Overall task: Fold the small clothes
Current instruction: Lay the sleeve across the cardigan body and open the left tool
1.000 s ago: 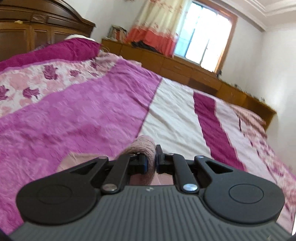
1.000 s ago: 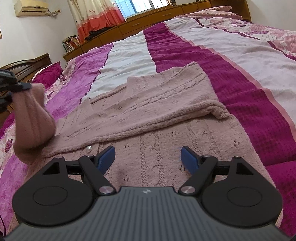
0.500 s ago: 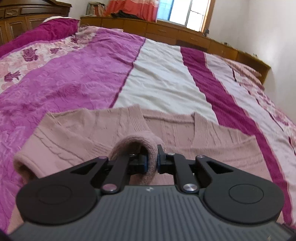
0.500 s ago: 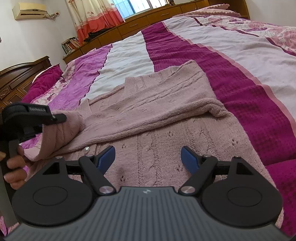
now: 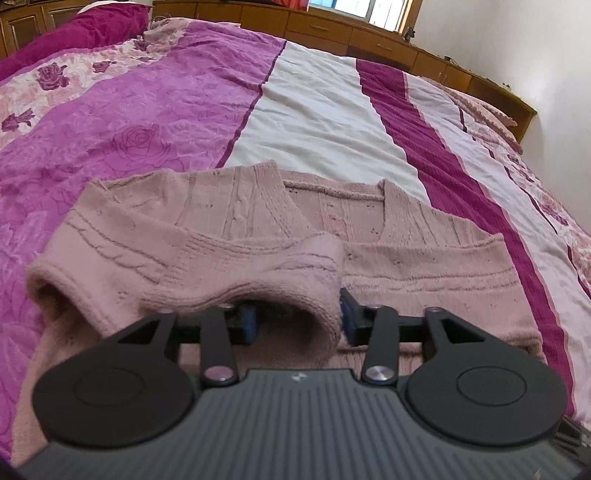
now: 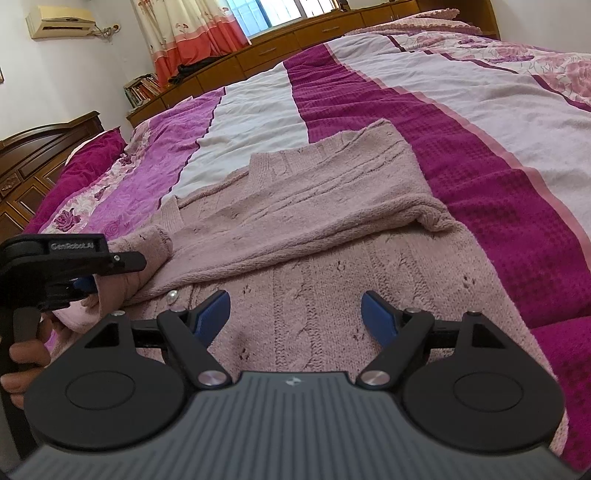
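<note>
A dusty pink knitted cardigan (image 5: pixel 369 229) lies flat on the bed, also in the right wrist view (image 6: pixel 332 229). Its right sleeve is folded across the chest. Its left sleeve (image 5: pixel 258 269) lies folded inward over the front, its cuff end draped over my left gripper (image 5: pixel 297 319), whose jaws stand open around the cuff edge. The left gripper also shows at the left of the right wrist view (image 6: pixel 83 282), in a hand. My right gripper (image 6: pixel 295 319) is open and empty, low over the cardigan's lower front.
The bed has a bedspread (image 5: pixel 314 110) in purple, white and magenta stripes. A dark wooden headboard (image 6: pixel 33 155) is at the left. Low wooden cabinets (image 5: pixel 369 37) and a curtained window (image 6: pixel 192 33) line the far wall.
The left gripper carried the sleeve cuff down and inward onto the cardigan's front, then opened its jaws. The right gripper stayed open in the same place.
</note>
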Tool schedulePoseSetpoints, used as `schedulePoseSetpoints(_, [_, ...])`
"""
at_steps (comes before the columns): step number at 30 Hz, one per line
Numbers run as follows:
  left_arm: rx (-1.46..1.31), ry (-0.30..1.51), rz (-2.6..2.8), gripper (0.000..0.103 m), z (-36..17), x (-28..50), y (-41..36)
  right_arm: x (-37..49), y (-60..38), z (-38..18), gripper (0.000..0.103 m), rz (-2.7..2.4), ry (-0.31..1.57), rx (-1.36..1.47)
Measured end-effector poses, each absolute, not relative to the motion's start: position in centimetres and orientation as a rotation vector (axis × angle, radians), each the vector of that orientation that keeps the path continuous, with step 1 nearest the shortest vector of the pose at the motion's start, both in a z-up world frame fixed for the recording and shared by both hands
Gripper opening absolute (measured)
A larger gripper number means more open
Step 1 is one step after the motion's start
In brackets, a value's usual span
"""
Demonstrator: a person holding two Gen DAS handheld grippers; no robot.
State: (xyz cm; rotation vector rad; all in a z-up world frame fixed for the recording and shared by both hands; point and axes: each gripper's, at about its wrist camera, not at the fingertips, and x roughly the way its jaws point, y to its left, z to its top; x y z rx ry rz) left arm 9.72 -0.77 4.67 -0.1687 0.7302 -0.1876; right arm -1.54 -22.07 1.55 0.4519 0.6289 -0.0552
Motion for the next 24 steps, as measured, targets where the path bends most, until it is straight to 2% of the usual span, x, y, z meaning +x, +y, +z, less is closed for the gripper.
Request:
schedulePoseSetpoints(2, [-0.159, 0.727, -0.196, 0.057, 4.9, 9.3, -0.7, -1.5, -22.1, 1.5, 0.083, -0.055, 0.629, 0.451])
schedulePoseSetpoints(24, [-0.093, 0.719, -0.13, 0.057, 6.7, 5.3, 3.6, -1.7, -21.8, 1.3, 0.083, -0.054, 0.632, 0.442])
